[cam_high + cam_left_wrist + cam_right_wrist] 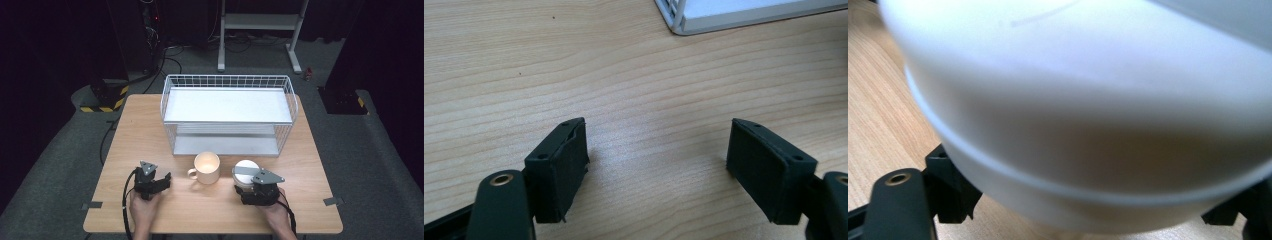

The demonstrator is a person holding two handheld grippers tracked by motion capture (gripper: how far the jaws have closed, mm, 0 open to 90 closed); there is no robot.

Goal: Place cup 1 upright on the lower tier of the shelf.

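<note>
My right hand-held gripper (248, 181) has its jaws wide around the white bowl (246, 171), near right on the desk (150, 135), beside the mug (206, 167). My left hand-held gripper (657, 167) stands half open, empty.

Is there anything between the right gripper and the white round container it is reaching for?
Nothing visible. In the right gripper view the white round container already sits between the jaws. From the high view, the right gripper is right up against it, with the mug off to its left, apart.
</note>
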